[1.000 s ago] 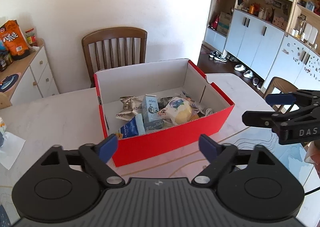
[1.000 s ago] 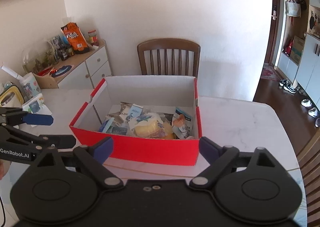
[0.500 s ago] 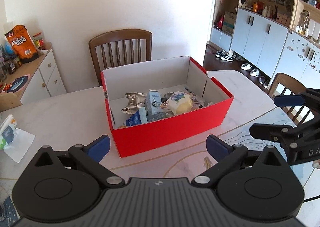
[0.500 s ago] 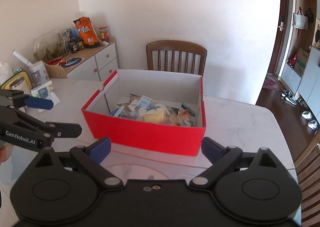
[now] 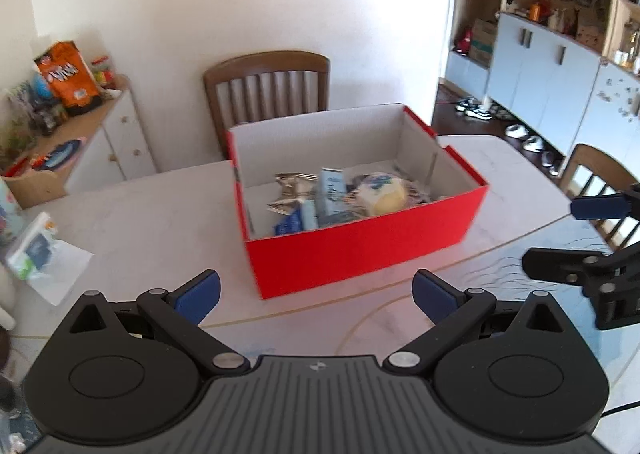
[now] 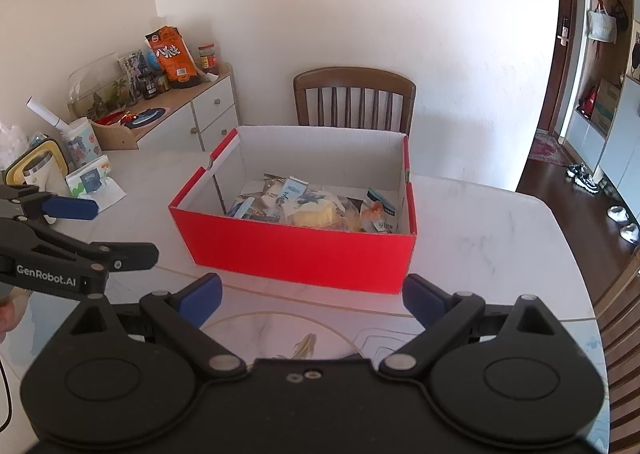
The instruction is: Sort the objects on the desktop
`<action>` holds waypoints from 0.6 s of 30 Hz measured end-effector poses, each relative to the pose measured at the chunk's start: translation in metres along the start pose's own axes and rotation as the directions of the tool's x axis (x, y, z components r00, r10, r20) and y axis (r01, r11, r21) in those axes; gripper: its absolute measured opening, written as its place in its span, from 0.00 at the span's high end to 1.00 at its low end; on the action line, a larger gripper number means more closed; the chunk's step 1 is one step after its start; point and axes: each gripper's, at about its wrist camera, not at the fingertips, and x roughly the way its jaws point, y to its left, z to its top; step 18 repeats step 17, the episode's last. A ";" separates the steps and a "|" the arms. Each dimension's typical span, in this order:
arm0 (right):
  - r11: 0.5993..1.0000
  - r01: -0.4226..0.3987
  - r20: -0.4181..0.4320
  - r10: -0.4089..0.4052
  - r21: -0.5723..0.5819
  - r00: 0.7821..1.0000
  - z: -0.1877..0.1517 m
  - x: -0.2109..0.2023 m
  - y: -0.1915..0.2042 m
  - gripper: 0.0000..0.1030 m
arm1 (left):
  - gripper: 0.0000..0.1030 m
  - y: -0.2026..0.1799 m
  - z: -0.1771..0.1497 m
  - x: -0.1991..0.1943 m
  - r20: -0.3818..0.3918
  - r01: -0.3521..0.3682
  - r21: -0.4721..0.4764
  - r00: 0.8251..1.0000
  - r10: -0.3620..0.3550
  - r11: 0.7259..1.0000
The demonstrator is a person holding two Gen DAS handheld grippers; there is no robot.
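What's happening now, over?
Left gripper open, empty. Right gripper open, empty. Red cardboard box holds snack packets. Nothing blocking it.

One red box [image 6: 296, 254] stands on the table [image 6: 480, 222], toward its far edge. Inside lie several snack packets, too jumbled to count exactly; at least one small blue-and-white carton [image 5: 331, 190] and one round yellow bun in a wrapper [image 5: 384, 194] can be told apart. One tissue pack [image 6: 89, 180] sits near the table's left edge. Two wooden chairs show: one [image 6: 354, 96] behind the far edge, one [image 5: 596, 170] at the right edge. Two grippers are in view, the left gripper [image 5: 316, 292] and the right gripper [image 6: 312, 292].
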 end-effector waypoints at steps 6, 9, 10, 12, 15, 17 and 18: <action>1.000 0.002 -0.008 -0.002 0.008 1.000 -0.002 0.002 -0.001 0.06 | 0.00 0.003 -0.001 0.001 -0.005 0.004 -0.010 1.000 -0.004 1.000; 1.000 0.002 -0.012 -0.002 0.013 1.000 -0.003 0.003 -0.001 0.06 | 0.00 0.002 -0.002 0.002 -0.006 0.013 -0.009 1.000 -0.013 1.000; 1.000 0.004 -0.014 -0.003 0.014 1.000 -0.003 0.004 -0.001 0.06 | 0.00 0.002 -0.002 0.002 -0.008 0.015 -0.010 1.000 -0.015 1.000; 1.000 0.006 -0.017 -0.006 0.019 1.000 -0.004 0.004 -0.002 0.06 | 0.00 0.001 -0.003 0.003 -0.011 0.019 -0.011 1.000 -0.019 1.000; 1.000 0.010 -0.022 -0.009 0.028 1.000 -0.006 0.005 -0.003 0.06 | 0.00 0.001 -0.004 0.004 -0.018 0.027 -0.015 0.999 -0.027 1.000; 0.999 0.011 -0.024 -0.011 0.031 1.000 -0.007 0.005 -0.004 0.06 | 0.00 0.001 -0.005 0.005 -0.025 0.036 -0.018 0.999 -0.036 0.999; 0.999 0.011 -0.024 -0.011 0.031 1.000 -0.007 0.005 -0.004 0.06 | 0.00 0.001 -0.005 0.005 -0.025 0.036 -0.018 0.999 -0.036 0.999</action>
